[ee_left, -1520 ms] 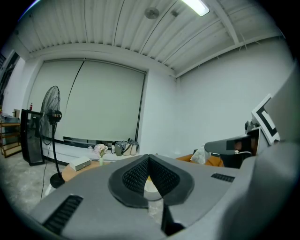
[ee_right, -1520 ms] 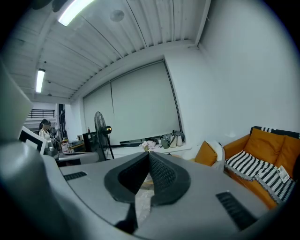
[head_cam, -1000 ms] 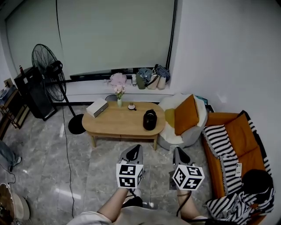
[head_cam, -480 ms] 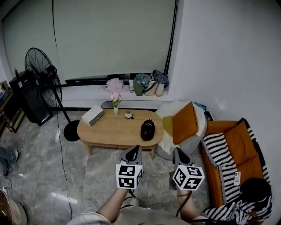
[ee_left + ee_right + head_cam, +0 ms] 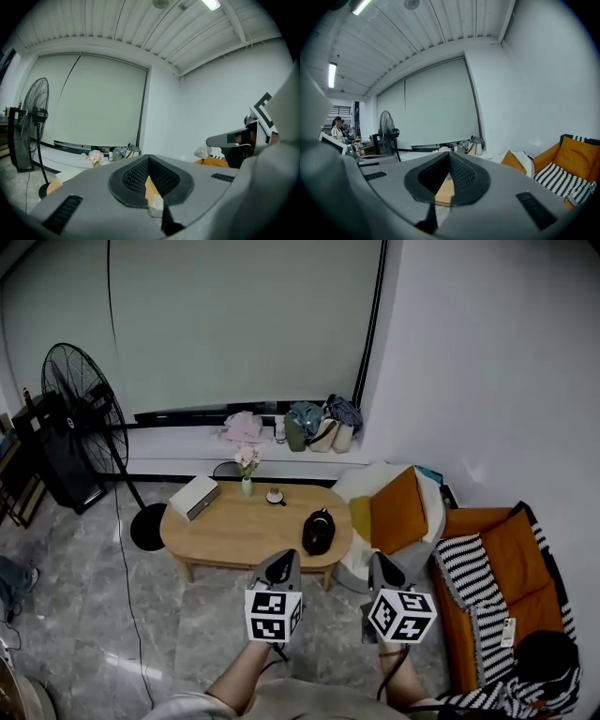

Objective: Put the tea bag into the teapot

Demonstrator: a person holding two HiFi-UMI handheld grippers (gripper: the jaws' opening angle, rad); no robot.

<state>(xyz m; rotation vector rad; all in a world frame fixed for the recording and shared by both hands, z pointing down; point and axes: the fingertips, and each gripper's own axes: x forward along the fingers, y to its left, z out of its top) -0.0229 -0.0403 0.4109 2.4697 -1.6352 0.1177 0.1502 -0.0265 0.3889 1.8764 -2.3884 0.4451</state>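
Note:
A black teapot [image 5: 319,532] with its lid on stands at the right end of an oval wooden coffee table [image 5: 225,538], well ahead of me. A small white dish [image 5: 275,496] with something dark on it sits behind the teapot; I cannot make out a tea bag. My left gripper [image 5: 285,560] and right gripper [image 5: 382,564] are held side by side short of the table's near edge. Both point toward the table and both are shut and empty. In the left gripper view the left gripper [image 5: 148,158] has its pads meeting at the tip. The right gripper [image 5: 449,156] looks the same.
A white box [image 5: 194,497] and a vase of flowers [image 5: 246,467] stand on the table's left half. A pedestal fan [image 5: 80,413] with a floor cable stands at left. A white seat with an orange cushion [image 5: 398,510] and an orange sofa [image 5: 511,554] are at right.
The table and teapot now sit lower in the head view and the fan has slid left. Both grippers have kept their place and stayed shut.

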